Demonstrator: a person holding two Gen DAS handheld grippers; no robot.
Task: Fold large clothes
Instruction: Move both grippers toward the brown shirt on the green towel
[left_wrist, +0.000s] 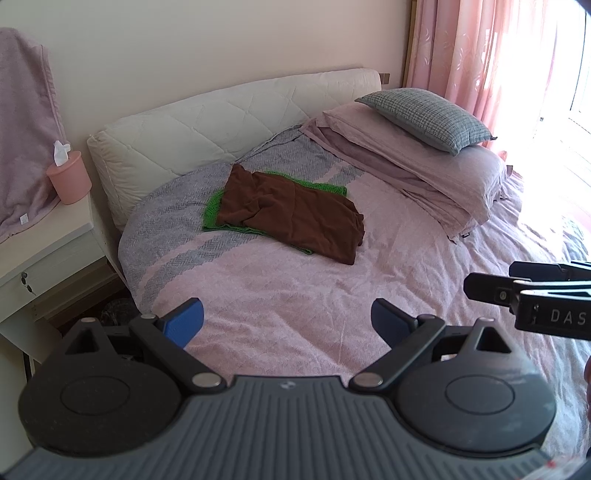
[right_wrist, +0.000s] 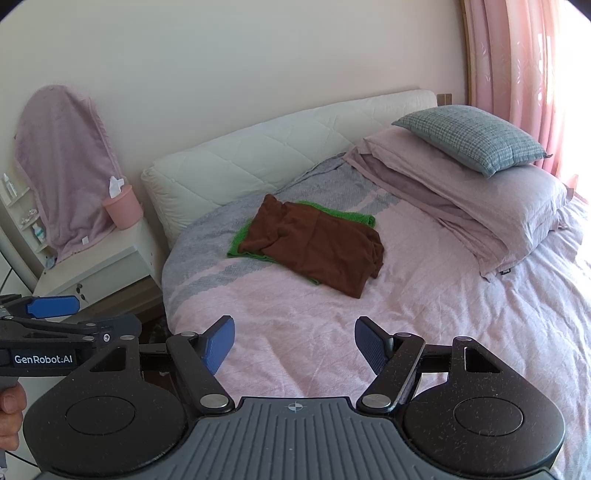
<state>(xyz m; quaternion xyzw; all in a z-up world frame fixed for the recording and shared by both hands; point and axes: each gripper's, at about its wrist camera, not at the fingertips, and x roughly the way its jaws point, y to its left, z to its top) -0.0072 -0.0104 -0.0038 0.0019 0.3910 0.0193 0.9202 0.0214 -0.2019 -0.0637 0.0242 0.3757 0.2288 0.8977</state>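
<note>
A folded brown garment (left_wrist: 291, 212) (right_wrist: 314, 243) lies on the bed, stacked on a folded green knit garment (left_wrist: 212, 212) (right_wrist: 240, 243) whose edges stick out around it. My left gripper (left_wrist: 287, 321) is open above the pink bedspread (left_wrist: 295, 295), well short of the clothes, with nothing between its blue pads. My right gripper (right_wrist: 294, 345) is open too, over the near bedspread (right_wrist: 295, 314) and empty. Each gripper shows from the side in the other's view: the right one at the right edge of the left wrist view, the left one at the left edge of the right wrist view.
A padded white headboard (left_wrist: 221, 122) backs the bed. Folded pink bedding with a grey checked pillow (left_wrist: 424, 118) (right_wrist: 469, 136) sits at the right. A nightstand (left_wrist: 48, 236) at the left holds a pink tissue cup (left_wrist: 68, 177) (right_wrist: 122, 206) and a draped mauve towel. Pink curtains (left_wrist: 480, 48) hang at the right.
</note>
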